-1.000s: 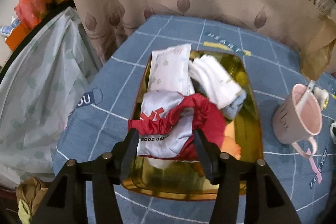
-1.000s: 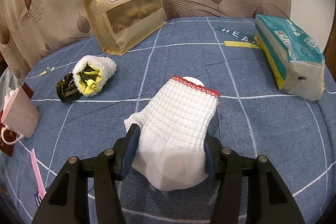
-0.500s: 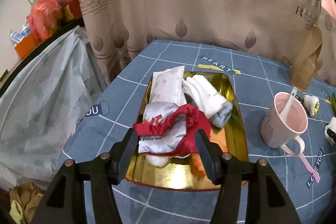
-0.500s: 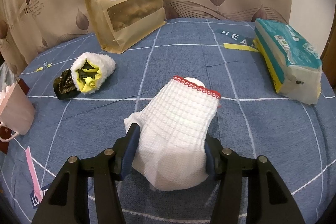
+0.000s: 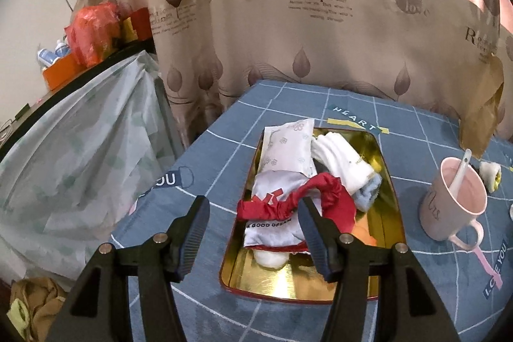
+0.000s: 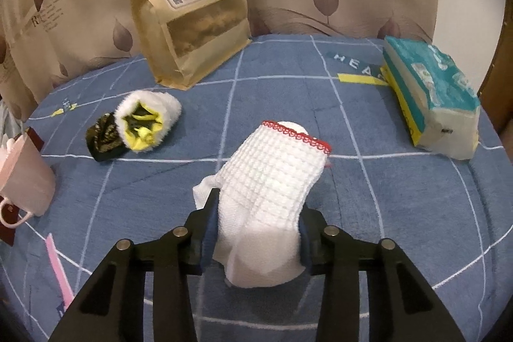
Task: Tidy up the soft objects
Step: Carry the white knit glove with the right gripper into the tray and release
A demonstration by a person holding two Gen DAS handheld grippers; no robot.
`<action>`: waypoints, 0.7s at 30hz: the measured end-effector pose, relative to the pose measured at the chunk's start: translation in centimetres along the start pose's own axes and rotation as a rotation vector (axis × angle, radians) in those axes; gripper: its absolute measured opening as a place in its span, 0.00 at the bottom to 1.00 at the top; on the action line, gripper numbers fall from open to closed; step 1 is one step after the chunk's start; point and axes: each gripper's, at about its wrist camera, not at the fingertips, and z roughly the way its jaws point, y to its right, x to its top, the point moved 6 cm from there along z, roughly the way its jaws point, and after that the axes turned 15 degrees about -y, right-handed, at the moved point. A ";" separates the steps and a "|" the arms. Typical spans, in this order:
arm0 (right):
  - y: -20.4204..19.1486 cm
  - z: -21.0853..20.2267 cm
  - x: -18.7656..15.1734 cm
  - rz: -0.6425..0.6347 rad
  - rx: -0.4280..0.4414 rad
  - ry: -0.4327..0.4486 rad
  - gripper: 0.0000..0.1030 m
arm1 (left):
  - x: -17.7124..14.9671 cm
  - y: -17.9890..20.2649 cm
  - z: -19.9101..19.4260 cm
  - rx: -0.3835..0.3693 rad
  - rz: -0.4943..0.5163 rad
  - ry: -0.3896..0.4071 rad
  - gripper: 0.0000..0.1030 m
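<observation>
Where blue checked cloth (image 6: 288,63) meets leaf-print curtain (image 5: 320,37), gold tray (image 5: 307,284)

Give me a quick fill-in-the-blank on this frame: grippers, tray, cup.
1. The right gripper is shut on the white ____ cloth.
2. The left gripper is ____ and holds nothing.
3. The red scrunchie lies in the ____ tray.
4. The pink cup holds a ____.

Missing: waffle; open; gold; spoon
</observation>
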 end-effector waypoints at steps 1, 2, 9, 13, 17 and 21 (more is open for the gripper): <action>-0.1 -0.5 0.0 -0.005 0.001 0.005 0.37 | 0.0 -0.1 0.0 0.003 -0.005 0.002 0.57; -0.7 -1.0 0.1 -0.009 0.002 0.013 0.37 | 0.0 -0.3 0.0 0.010 -0.009 0.005 0.57; -6.2 -6.4 1.9 -0.093 0.074 0.099 0.37 | 0.1 -1.8 0.1 0.017 -0.071 0.010 0.57; -11.0 -8.9 2.3 -0.181 0.136 0.125 0.37 | 0.1 -3.1 0.0 0.021 -0.128 0.013 0.57; -17.3 -10.2 2.5 -0.288 0.201 0.127 0.37 | -0.2 -4.4 0.3 0.030 -0.180 -0.001 0.57; -24.0 -11.1 1.5 -0.410 0.276 0.108 0.37 | -0.3 -5.6 0.5 0.044 -0.221 -0.010 0.57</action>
